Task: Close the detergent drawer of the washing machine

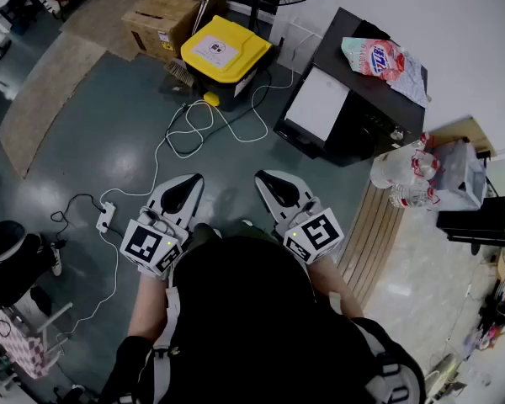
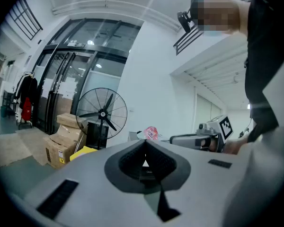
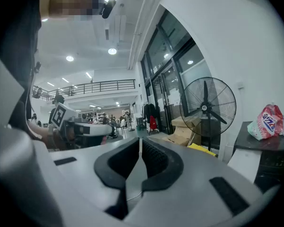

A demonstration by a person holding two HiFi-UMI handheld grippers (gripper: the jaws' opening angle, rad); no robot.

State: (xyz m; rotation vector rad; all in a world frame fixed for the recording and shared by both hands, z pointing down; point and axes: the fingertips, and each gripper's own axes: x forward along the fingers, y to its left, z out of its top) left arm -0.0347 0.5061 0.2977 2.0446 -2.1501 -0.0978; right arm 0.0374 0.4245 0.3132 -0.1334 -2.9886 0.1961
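Observation:
I hold both grippers level in front of my body, well back from a black machine with a white front panel at the upper right. No detergent drawer can be made out on it. A pink detergent bag lies on its top and shows in the right gripper view as the bag. My left gripper is shut, its jaws meeting at the tip with nothing between them. My right gripper is shut too, only a thin slit between its jaws, and it holds nothing.
A yellow-lidded bin and cardboard boxes stand ahead by a pedestal fan. White cables and a power strip lie on the floor at my left. Water bottles sit by a wooden platform at the right.

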